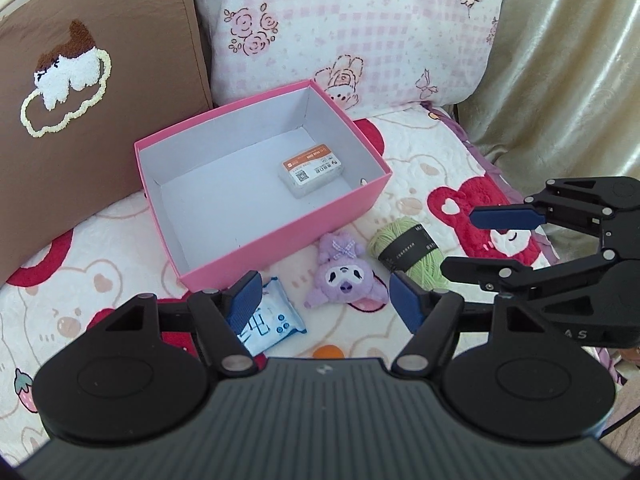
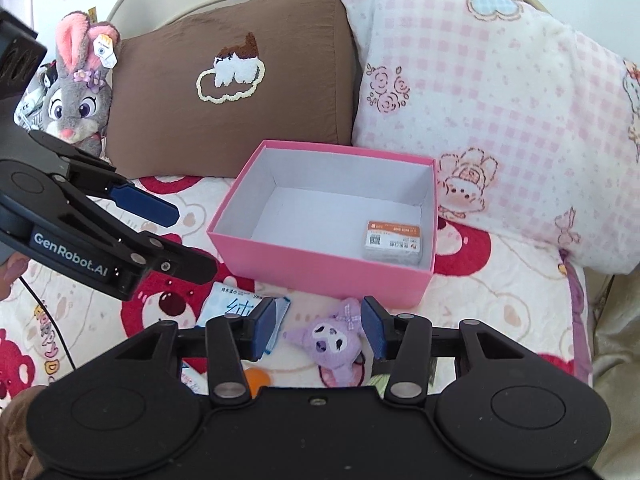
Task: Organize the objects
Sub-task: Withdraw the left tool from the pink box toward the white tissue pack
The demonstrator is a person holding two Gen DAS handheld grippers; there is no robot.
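— Pink cardboard, was that the box on the bed?

— Yes, it sat open on the bear-print blanket, just in front of a brown pillow and a pink checked pillow. Inside lay one small white case with an orange label, near a corner.

— And what was outside it?

— A purple plush toy lay just beside the box's near wall, a green yarn ball next to it, and a blue wipes packet on its other side. An orange thing showed only partly below them.

— What were your tongs doing?

— My left tongs hung released above the plush, gripping nothing. My right tongs were parted too and empty, with the plush showing between the pads. A grey rabbit plush leaned by the brown pillow
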